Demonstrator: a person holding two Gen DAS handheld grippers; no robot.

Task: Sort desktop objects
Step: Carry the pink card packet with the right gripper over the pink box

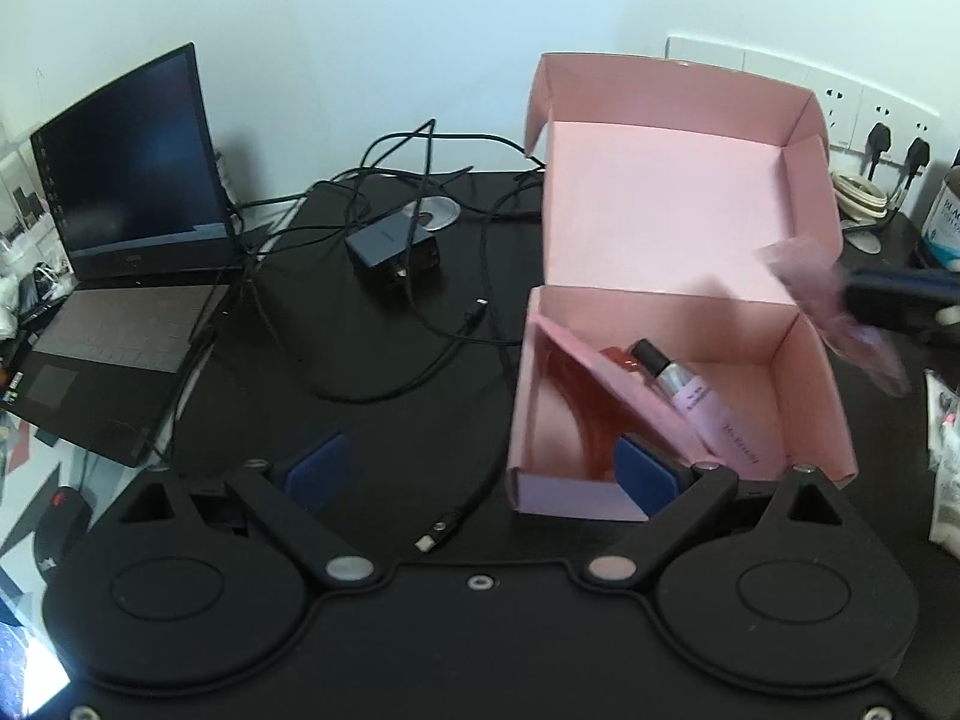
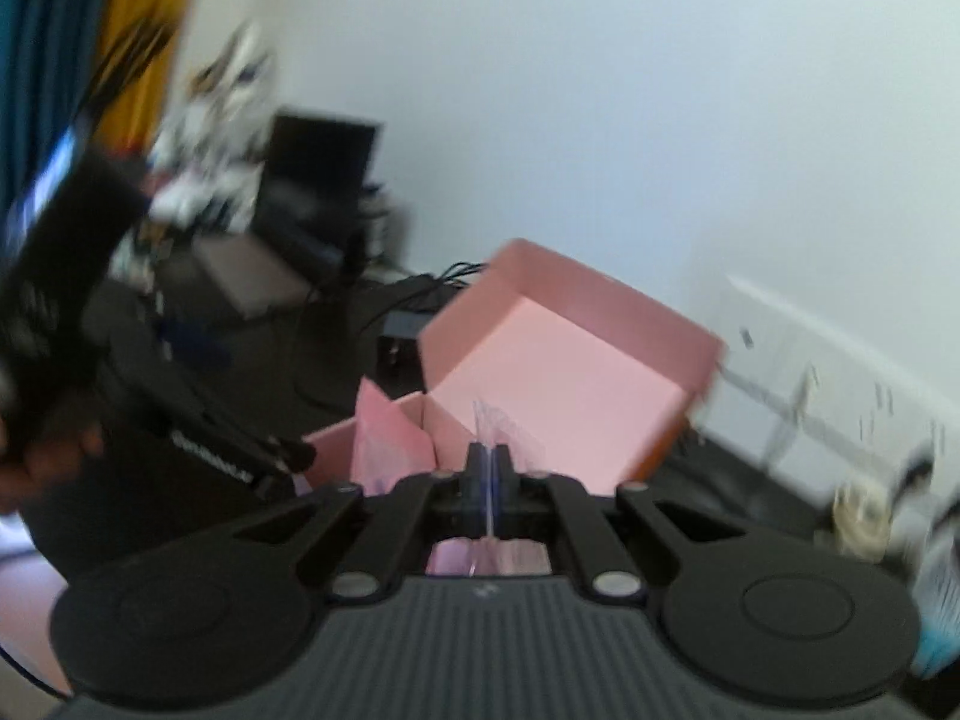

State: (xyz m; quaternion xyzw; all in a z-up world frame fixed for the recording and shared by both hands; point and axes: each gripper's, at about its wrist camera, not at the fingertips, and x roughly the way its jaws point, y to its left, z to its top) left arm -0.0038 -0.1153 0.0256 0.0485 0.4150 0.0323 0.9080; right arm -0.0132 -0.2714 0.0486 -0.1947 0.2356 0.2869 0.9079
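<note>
An open pink box [image 1: 666, 222] stands on the black desk, lid raised; it also shows in the right wrist view [image 2: 558, 384]. Inside lie a tube bottle [image 1: 696, 402], a small red item [image 1: 621, 357] and a pink flap. My left gripper [image 1: 480, 468] is open, its right fingertip [image 1: 645, 474] at the box's front wall. My right gripper [image 2: 491, 468] is shut on a thin clear plastic packet [image 2: 501, 426] above the box. In the left wrist view that packet [image 1: 834, 306] is blurred at the box's right edge.
A laptop [image 1: 120, 252] stands at the left. A charger brick [image 1: 393, 252], tangled black cables [image 1: 420, 324], a loose USB plug [image 1: 435, 534] and a disc [image 1: 435, 213] lie mid-desk. Wall sockets [image 1: 870, 120] and a jar [image 1: 945, 222] are at the right.
</note>
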